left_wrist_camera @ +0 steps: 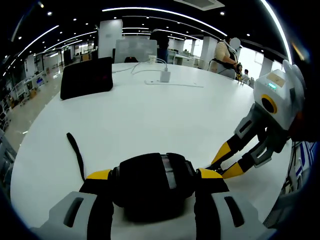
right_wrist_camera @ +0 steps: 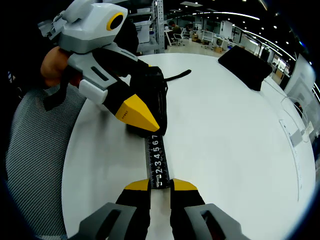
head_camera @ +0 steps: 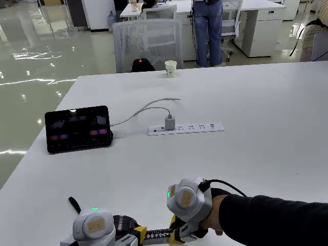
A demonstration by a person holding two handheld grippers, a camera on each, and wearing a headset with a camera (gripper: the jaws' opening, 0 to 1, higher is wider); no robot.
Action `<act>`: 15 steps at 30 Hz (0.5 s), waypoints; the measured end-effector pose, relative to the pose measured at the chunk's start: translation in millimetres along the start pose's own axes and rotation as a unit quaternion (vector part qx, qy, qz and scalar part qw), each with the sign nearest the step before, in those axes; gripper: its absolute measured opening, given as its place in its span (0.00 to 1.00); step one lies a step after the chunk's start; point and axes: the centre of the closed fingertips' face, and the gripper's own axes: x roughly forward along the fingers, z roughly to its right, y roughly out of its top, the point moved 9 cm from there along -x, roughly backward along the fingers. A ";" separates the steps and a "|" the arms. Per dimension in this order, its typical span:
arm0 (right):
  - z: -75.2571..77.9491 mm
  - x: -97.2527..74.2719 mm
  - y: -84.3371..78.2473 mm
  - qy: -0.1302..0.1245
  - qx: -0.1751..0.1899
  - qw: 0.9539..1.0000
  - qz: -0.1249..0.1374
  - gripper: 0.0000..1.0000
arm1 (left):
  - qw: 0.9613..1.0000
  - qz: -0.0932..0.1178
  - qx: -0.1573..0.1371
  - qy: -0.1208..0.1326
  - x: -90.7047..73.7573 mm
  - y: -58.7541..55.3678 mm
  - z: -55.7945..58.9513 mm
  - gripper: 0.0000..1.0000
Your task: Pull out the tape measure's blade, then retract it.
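- Your left gripper [head_camera: 137,233] and right gripper [head_camera: 175,237] meet at the white table's [head_camera: 230,102] near edge in the head view, with a short, dark numbered blade [head_camera: 158,235] between them.
- Left gripper view: your jaws clamp the black tape measure case [left_wrist_camera: 152,185].
- Right gripper view: your jaws pinch the blade's tip.

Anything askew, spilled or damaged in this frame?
Nothing stands out. The left gripper holds the tape measure; its blade runs straight and flat to the right gripper. The paper cup stands upright.
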 end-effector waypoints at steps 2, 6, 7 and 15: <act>0.2 0.3 0.6 0.001 0.000 1.000 0.000 0.11 | 1.000 0.001 -0.002 0.000 -0.1 -0.2 -0.1 0.61; -1.1 1.2 2.6 -0.003 -0.005 1.000 0.000 0.11 | 1.000 0.003 -0.003 -0.001 0.0 -0.3 -0.3 0.61; -1.0 1.3 2.7 -0.003 -0.004 1.000 0.000 0.11 | 1.000 0.003 -0.004 -0.001 0.0 -0.3 -0.3 0.61; -0.4 3.2 4.7 0.002 0.009 1.000 0.011 0.11 | 1.000 0.002 -0.003 -0.002 0.0 -0.3 -0.2 0.61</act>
